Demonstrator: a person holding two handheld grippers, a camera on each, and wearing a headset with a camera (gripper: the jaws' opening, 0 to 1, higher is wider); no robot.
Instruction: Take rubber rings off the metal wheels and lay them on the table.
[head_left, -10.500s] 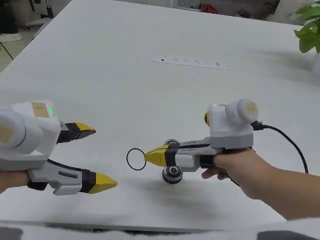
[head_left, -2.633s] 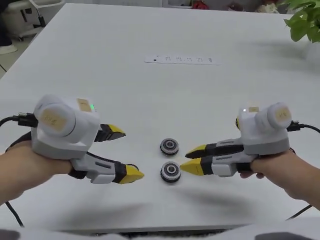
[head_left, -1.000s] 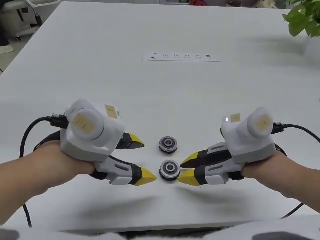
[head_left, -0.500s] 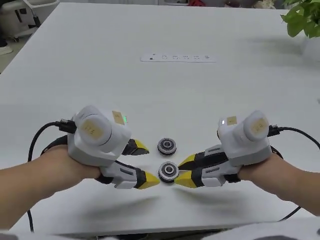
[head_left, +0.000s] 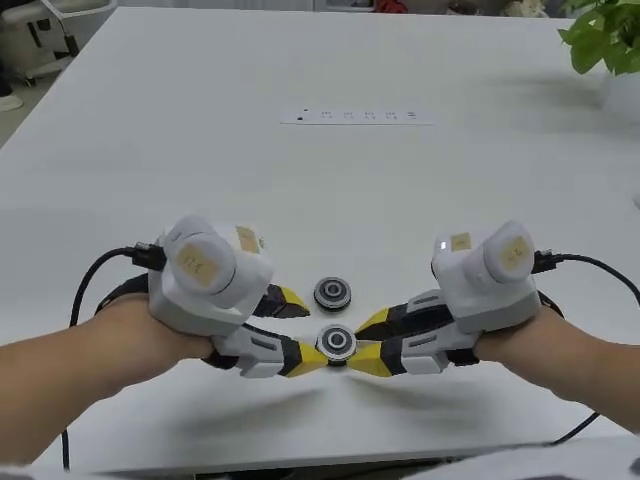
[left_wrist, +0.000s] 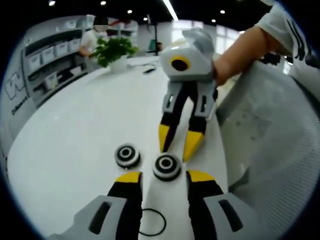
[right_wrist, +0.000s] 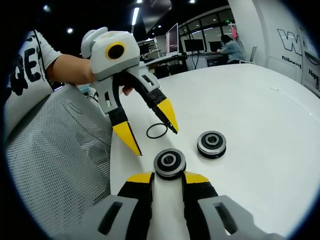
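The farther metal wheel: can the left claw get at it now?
Probably yes: the open left claw sits beside the farther metal wheel, nothing between them; the right claw is at the nearer wheel.

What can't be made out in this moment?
Head view: near wheel rim, flanked by left gripper and right gripper; whether rubber sits on it is too small to tell.
Head view: power strip markings, too small.
Gripper views: whether fingers touch that wheel, contact hidden by angle.

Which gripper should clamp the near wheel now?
Probably the left gripper: the wheel sits centred just ahead of its jaws, which gape wider than it. The right gripper has a gap that looks narrower.
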